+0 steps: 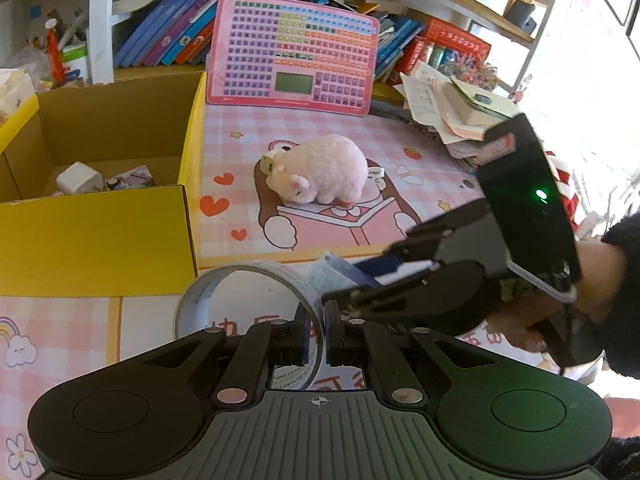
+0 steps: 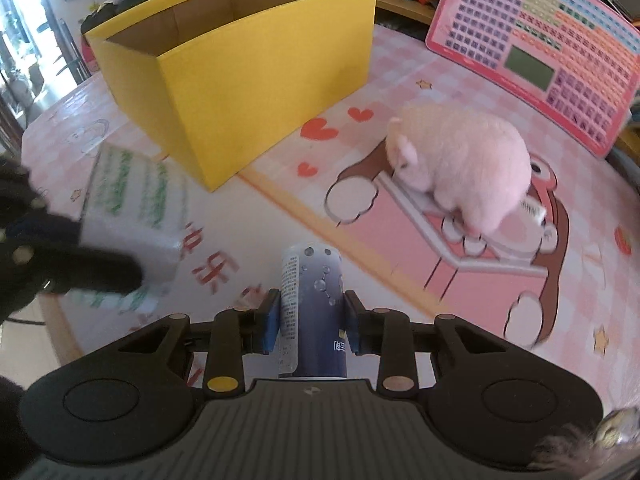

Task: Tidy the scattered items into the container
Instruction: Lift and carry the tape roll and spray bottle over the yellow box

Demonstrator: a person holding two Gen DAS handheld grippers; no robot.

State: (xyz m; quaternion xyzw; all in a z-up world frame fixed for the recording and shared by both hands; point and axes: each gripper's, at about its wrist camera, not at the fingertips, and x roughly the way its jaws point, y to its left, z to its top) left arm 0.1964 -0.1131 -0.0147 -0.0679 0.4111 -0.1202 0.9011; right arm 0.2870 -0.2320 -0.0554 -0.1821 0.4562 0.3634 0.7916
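Yellow box [image 2: 256, 80] waited nearby; left hand-held gripper [image 1: 316, 334] pinched the tape roll's [image 1: 248, 300] wall, right hand-held gripper [image 2: 312, 320] clamped the can [image 2: 312, 304]. Both needed lifting clear of the rim before release.

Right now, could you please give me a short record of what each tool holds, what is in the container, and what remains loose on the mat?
left tool: shut on the wall of the tape roll
right tool: shut on the dark blue can
container: yellow box, open-topped, a few small items inside
still loose: pink plush toy lying on the mat, beside the box
leaning behind: pink keyboard board
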